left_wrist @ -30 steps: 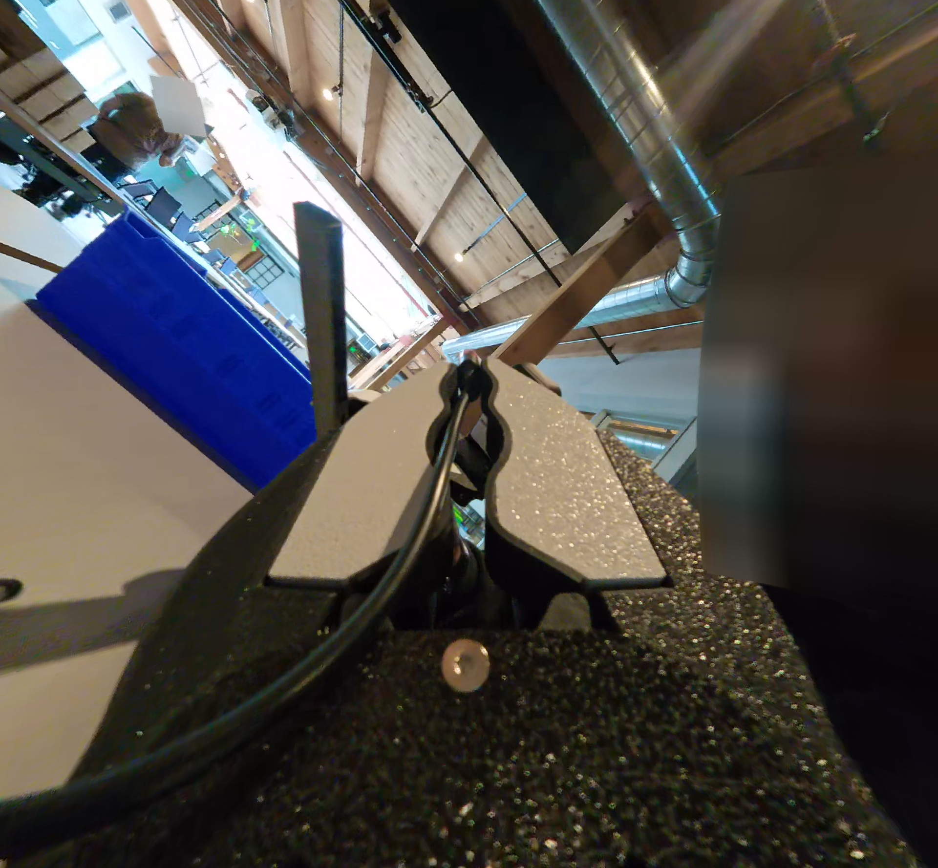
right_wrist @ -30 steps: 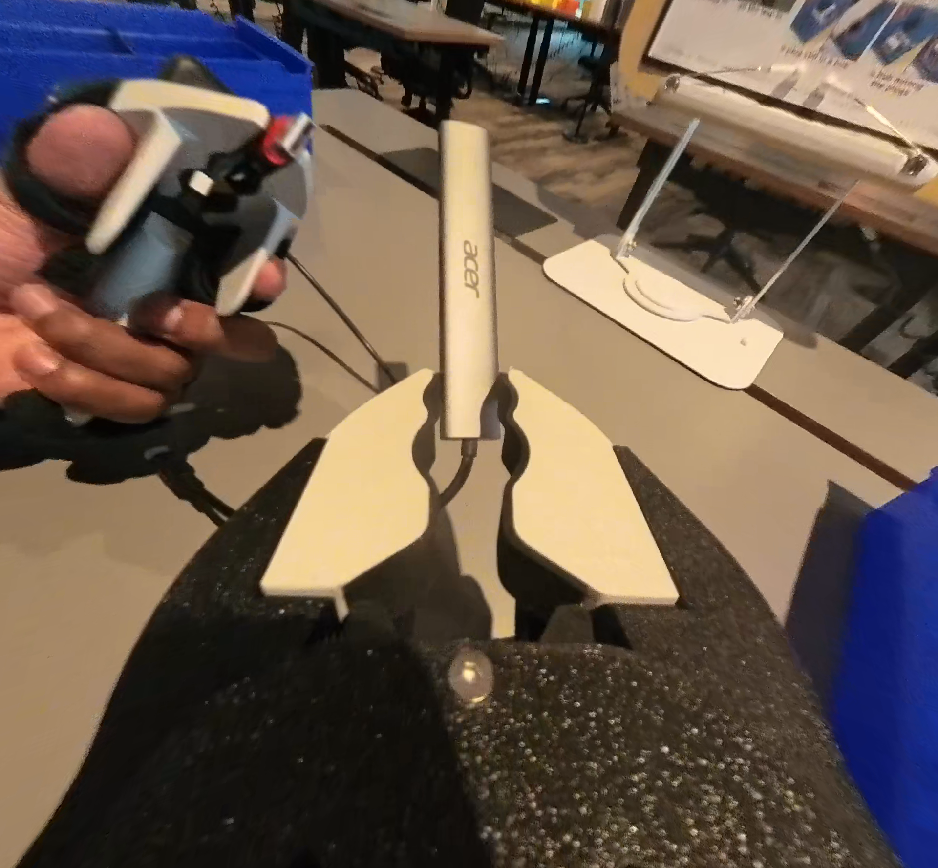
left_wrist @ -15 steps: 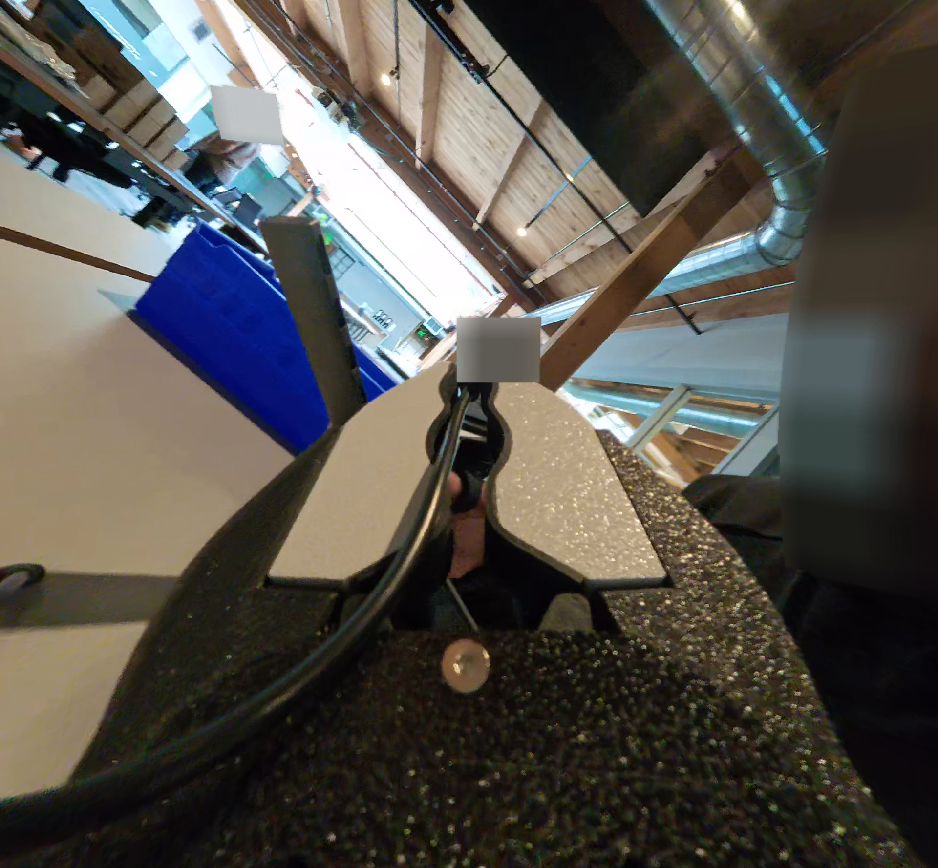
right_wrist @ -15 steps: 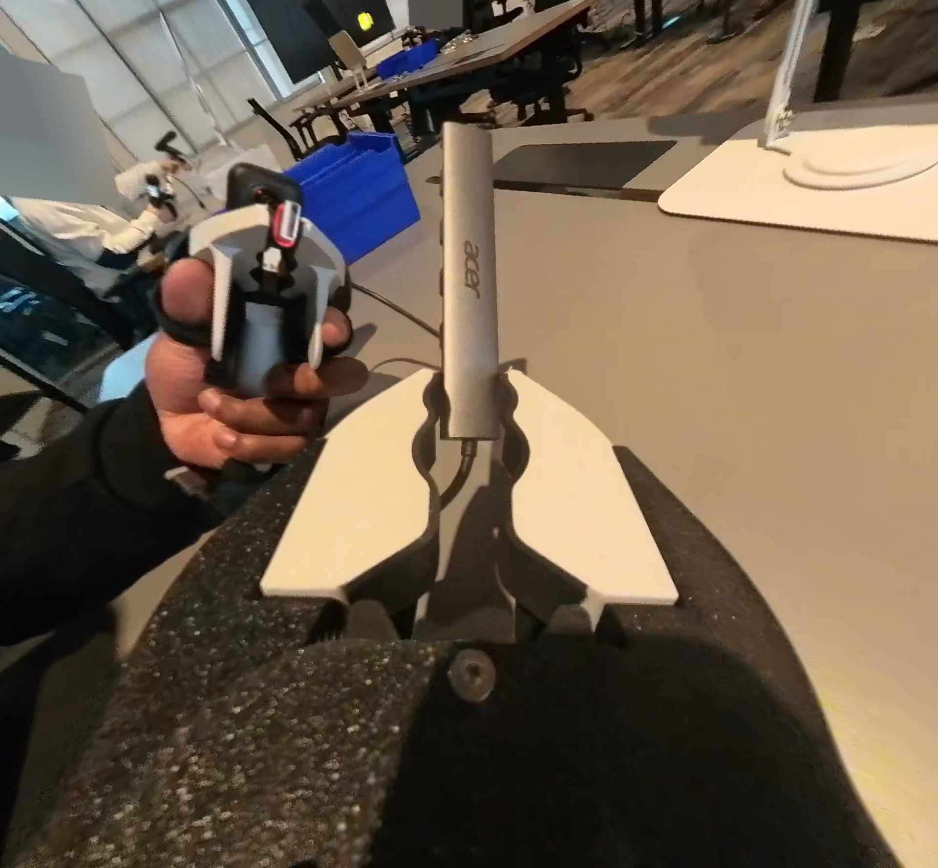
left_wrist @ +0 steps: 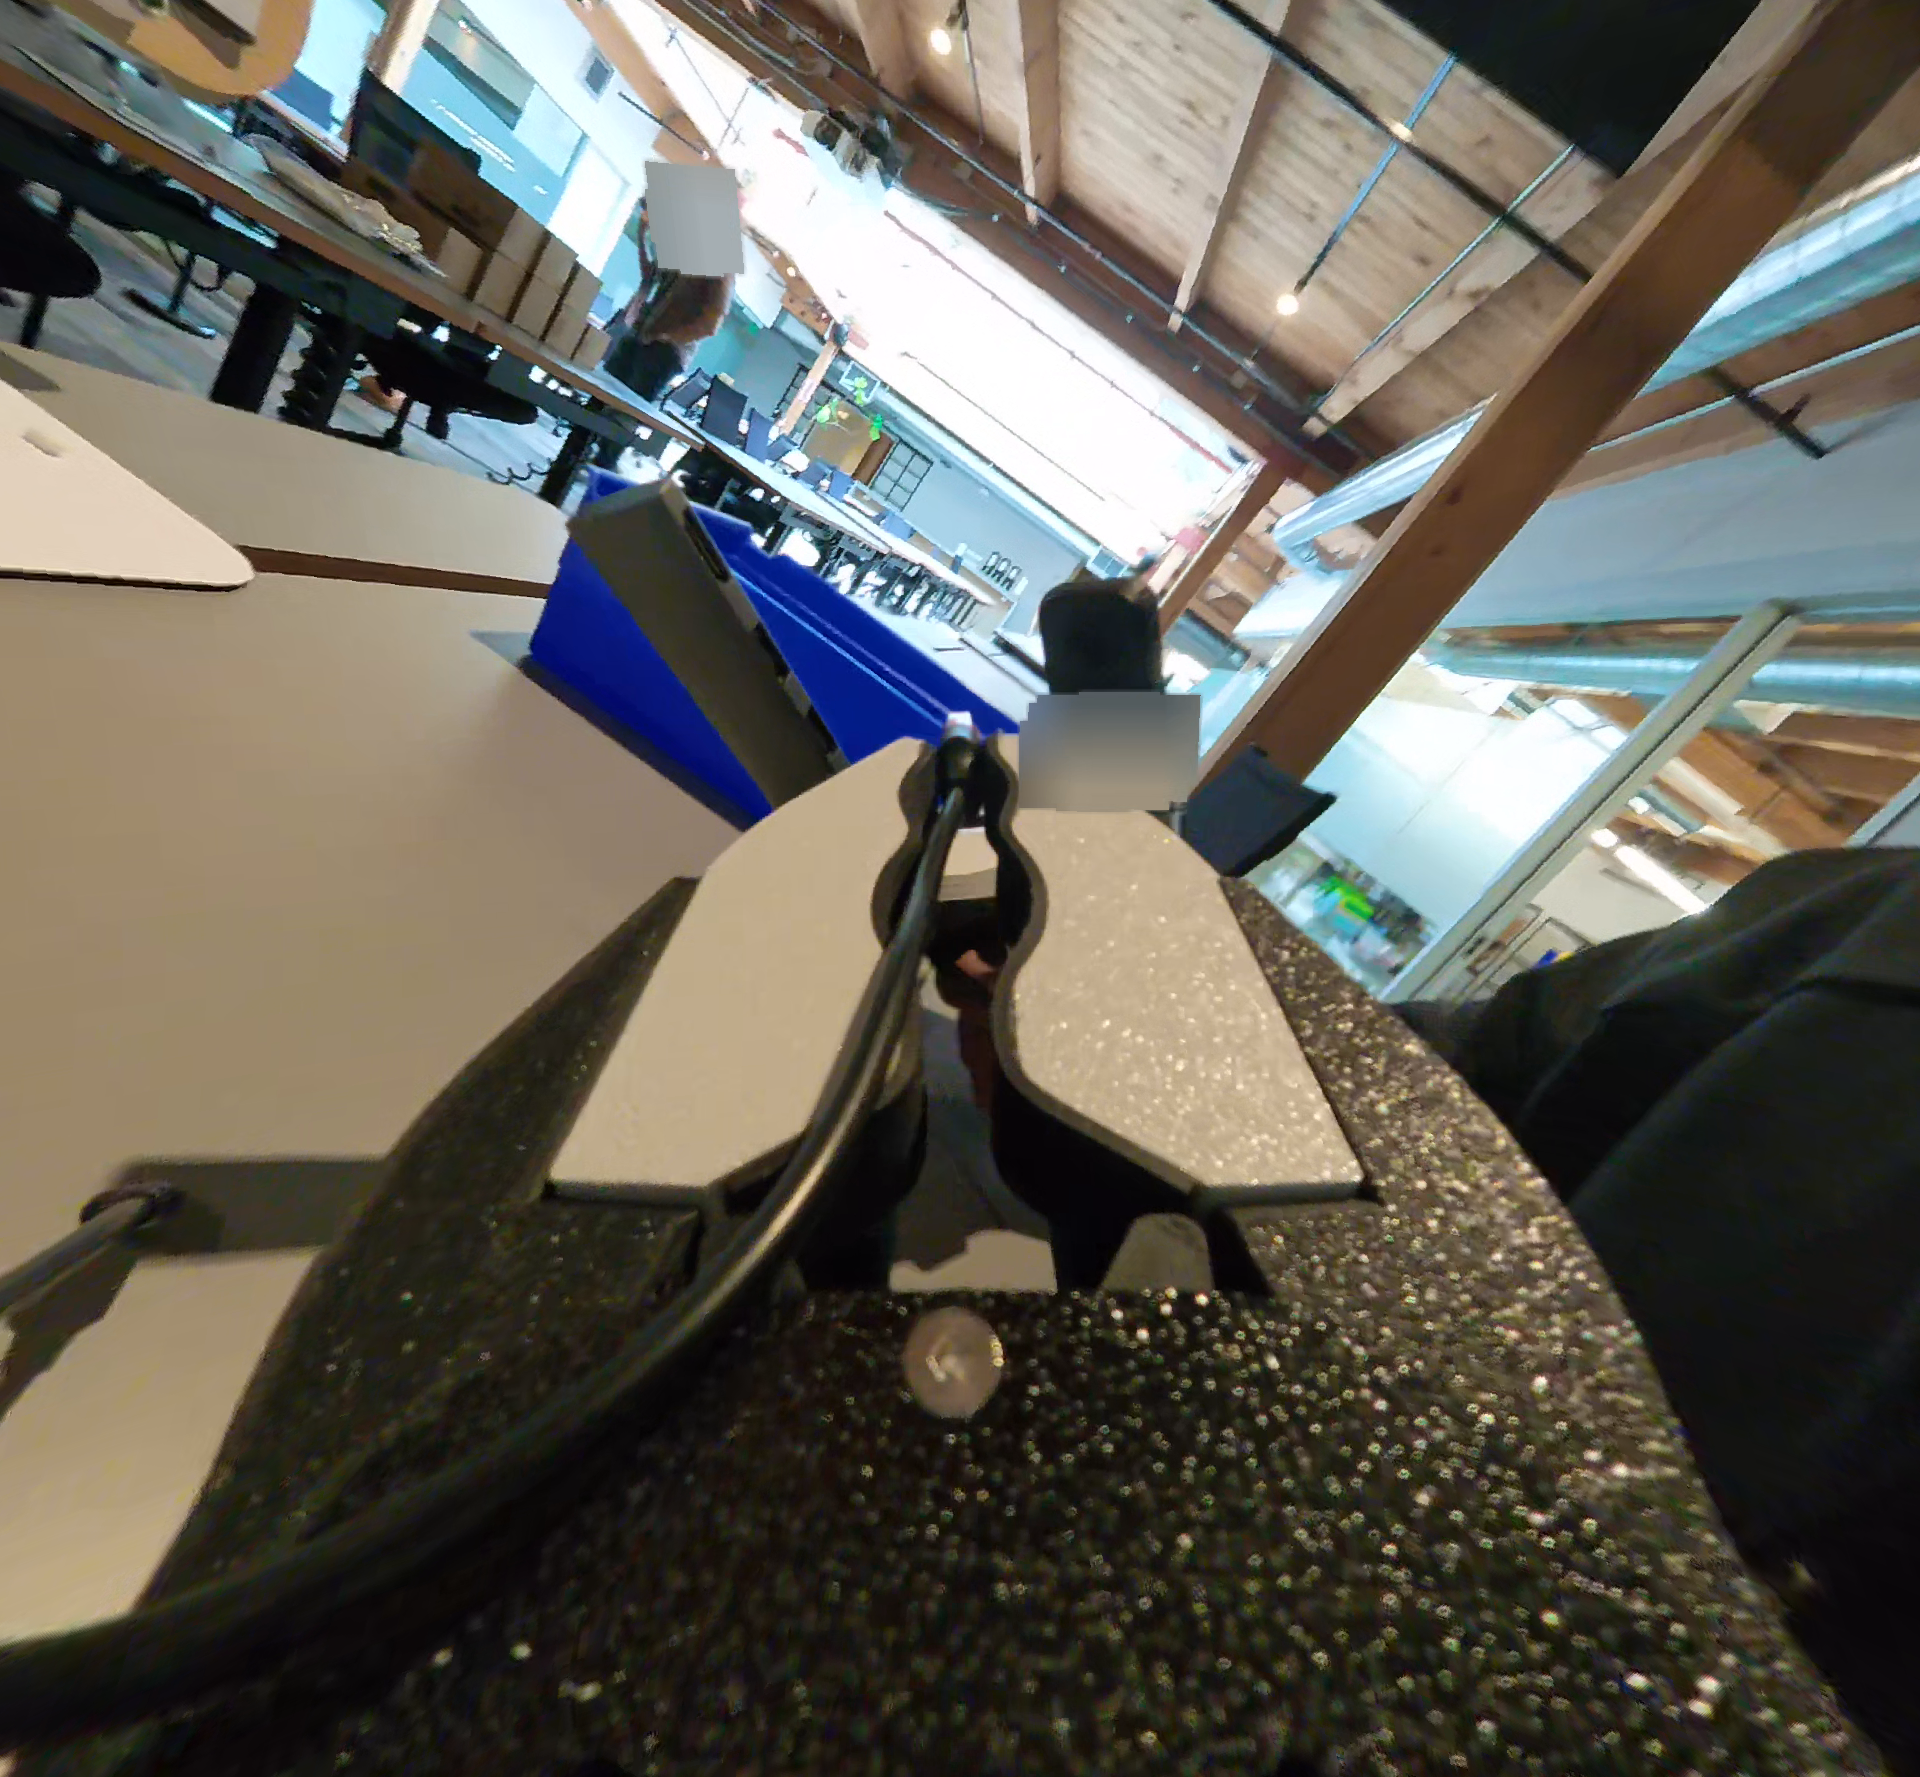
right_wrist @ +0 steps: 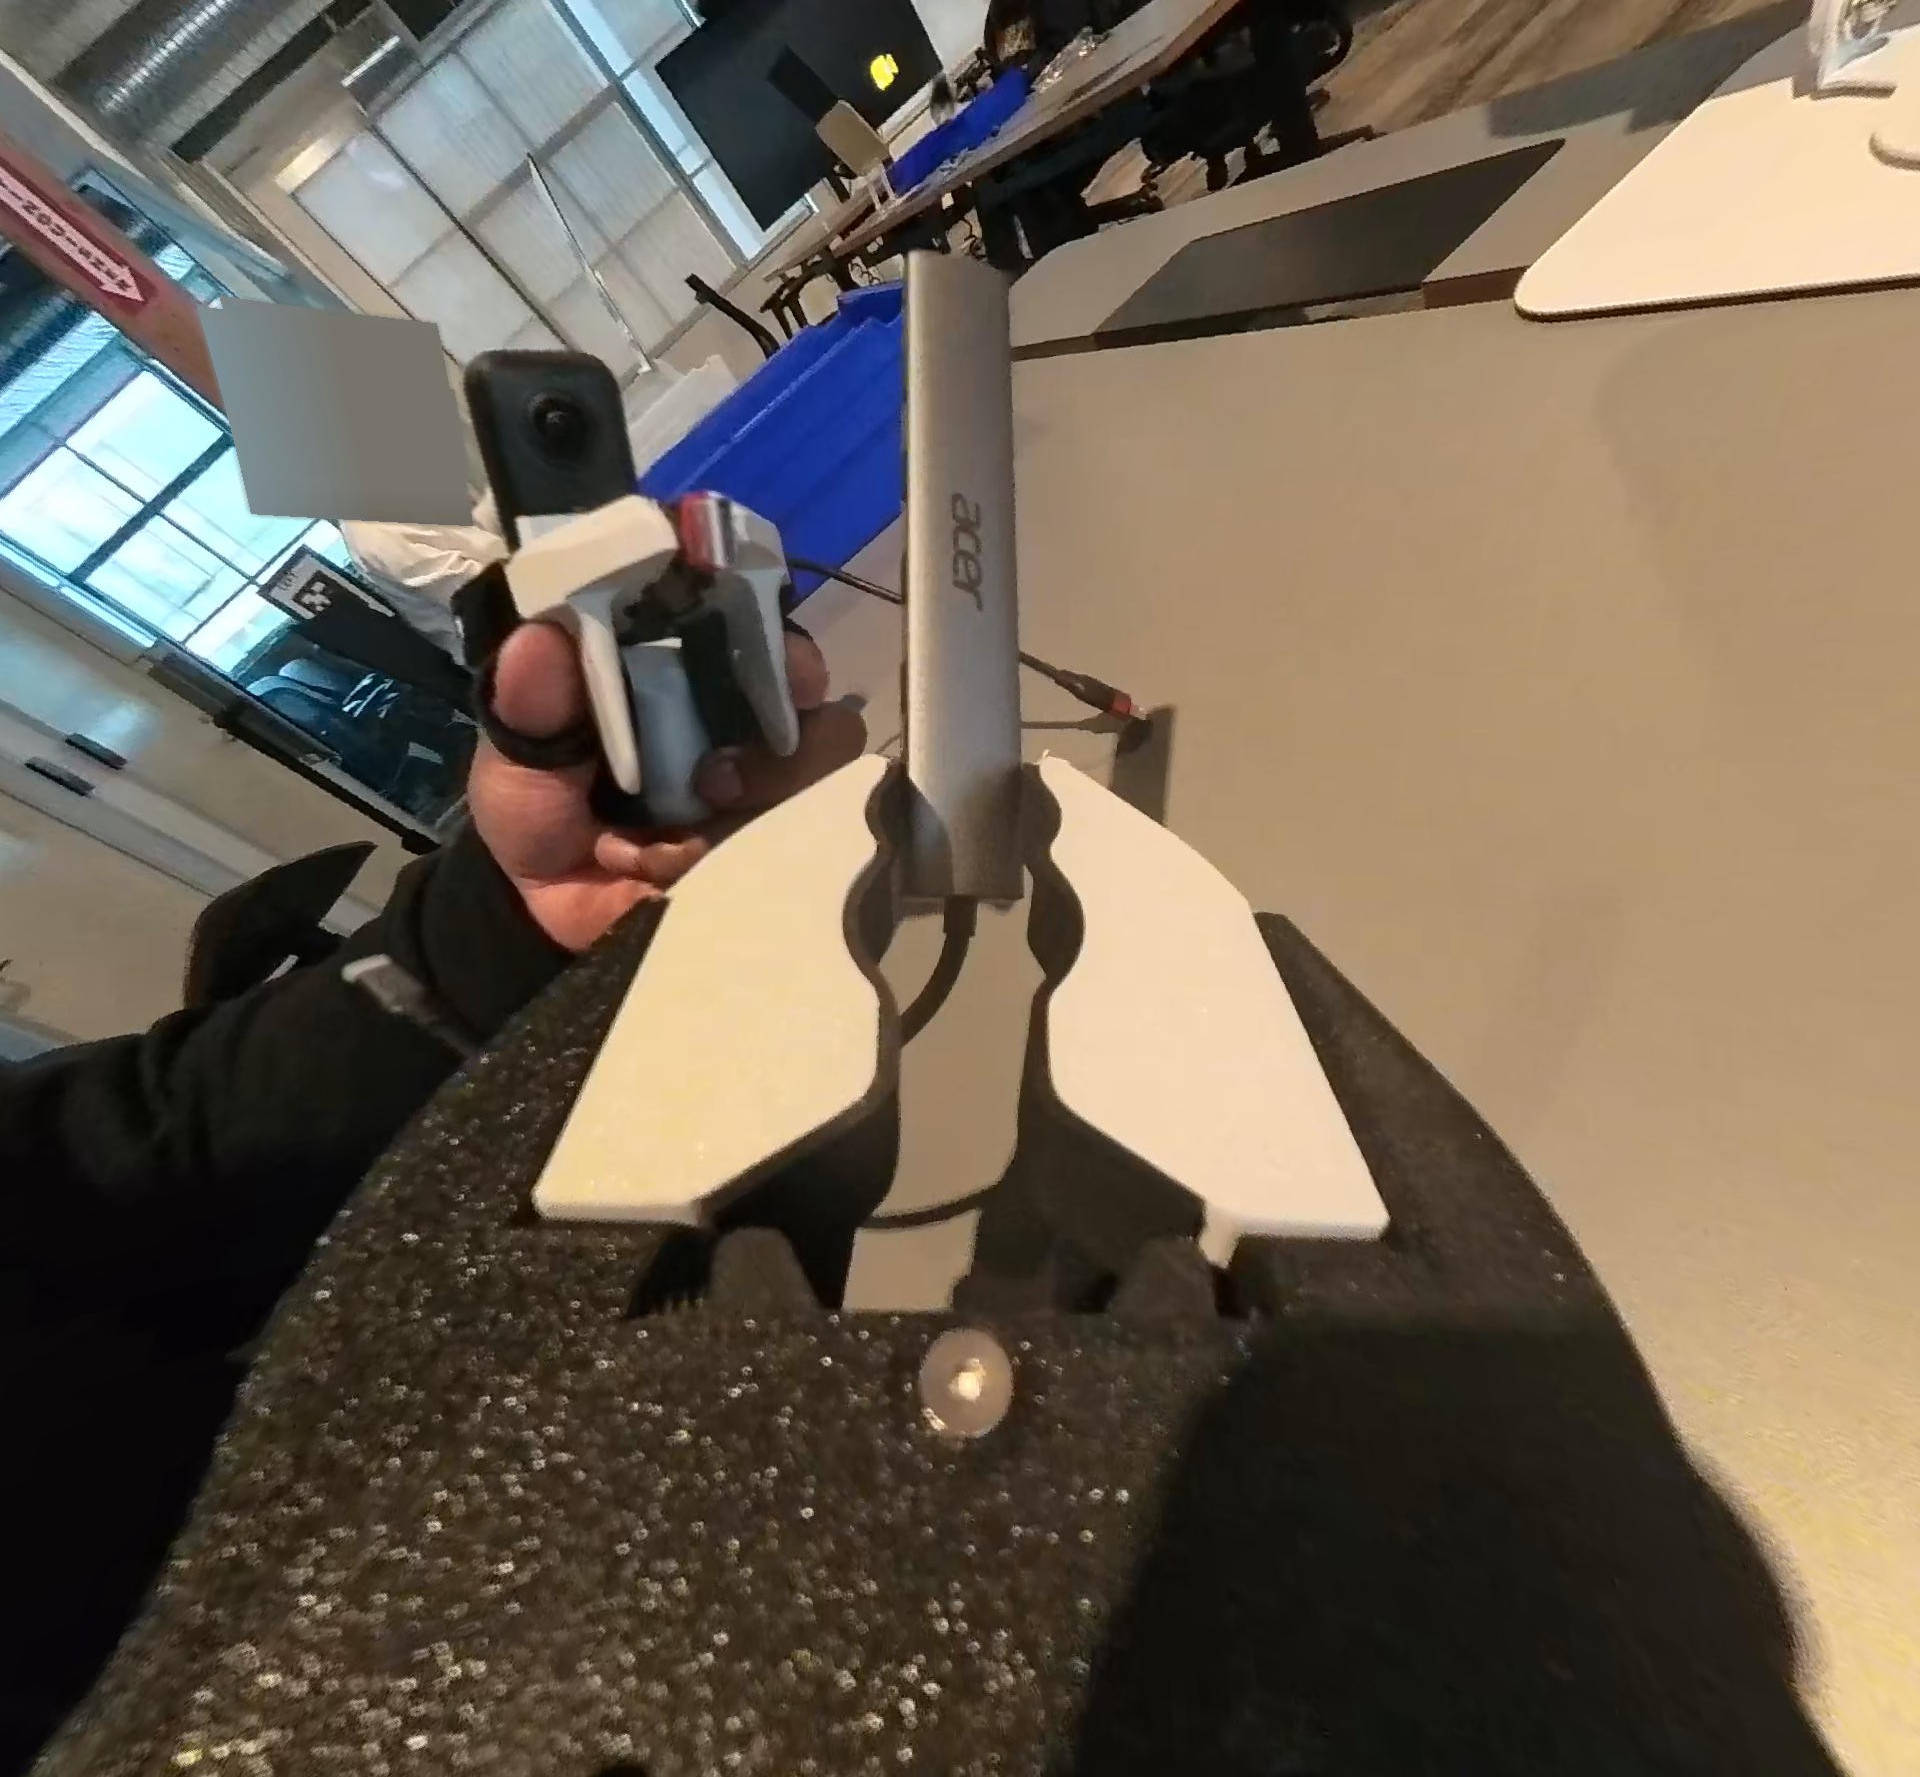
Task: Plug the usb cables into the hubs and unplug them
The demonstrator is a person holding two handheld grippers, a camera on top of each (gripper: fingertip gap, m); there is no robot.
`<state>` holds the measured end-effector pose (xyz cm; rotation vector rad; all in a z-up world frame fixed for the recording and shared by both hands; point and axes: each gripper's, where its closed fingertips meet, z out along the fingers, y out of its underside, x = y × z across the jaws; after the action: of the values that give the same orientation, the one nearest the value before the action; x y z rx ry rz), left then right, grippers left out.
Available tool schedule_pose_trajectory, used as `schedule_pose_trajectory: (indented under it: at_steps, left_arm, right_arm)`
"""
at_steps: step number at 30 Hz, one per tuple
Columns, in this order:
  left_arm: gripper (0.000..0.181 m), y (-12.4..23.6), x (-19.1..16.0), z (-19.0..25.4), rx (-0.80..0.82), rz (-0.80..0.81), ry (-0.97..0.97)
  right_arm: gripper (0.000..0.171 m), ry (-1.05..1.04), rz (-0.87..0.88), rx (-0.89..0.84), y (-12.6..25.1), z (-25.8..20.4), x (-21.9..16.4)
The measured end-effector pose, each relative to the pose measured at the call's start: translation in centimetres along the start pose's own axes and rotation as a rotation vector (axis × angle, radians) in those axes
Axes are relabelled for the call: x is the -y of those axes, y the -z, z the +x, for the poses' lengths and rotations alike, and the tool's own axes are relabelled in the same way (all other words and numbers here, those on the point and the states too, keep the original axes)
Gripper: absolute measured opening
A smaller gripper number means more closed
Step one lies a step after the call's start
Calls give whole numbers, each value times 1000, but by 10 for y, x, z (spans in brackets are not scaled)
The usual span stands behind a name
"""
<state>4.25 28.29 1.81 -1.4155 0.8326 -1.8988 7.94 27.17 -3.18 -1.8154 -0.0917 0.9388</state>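
My right gripper is shut on the lower end of a slim grey USB hub and holds it upright above the table. The hub also shows in the left wrist view, leaning just left of my left fingertips. My left gripper is shut on a black USB cable near its plug; the cable runs back down to the left. In the right wrist view the left gripper sits in a hand just left of the hub, with the metal and red plug at its tips.
A grey table lies below. Blue bins stand at its far edge, also in the right wrist view. A white flat base lies at the far right. A second cable end lies on the table behind the hub. My hands' fingertips stand some 7 cm from each other.
Both grippers have tilted and turned. The left gripper with the plug now stands closer beside the hub. Both grips are unchanged.
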Motion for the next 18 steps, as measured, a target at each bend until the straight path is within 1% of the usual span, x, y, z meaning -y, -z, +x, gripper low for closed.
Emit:
schedule_pose_trajectory:
  at_steps: [1,11,14,18]
  left_arm:
    - [7,-1,-2,0,12,-15,-27]
    - [8,-5,-9,0,106,-108,-312]
    - [7,-4,-10,0,165,-153,-503]
    - [7,-4,-13,1,270,-247,-884]
  right_arm:
    - [21,3,0,2,0,-1,0]
    - [22,29,-9,7,0,-5,0]
    - [22,31,-26,15,-1,-6,-2]
    - [22,34,-43,7,-1,-4,-5]
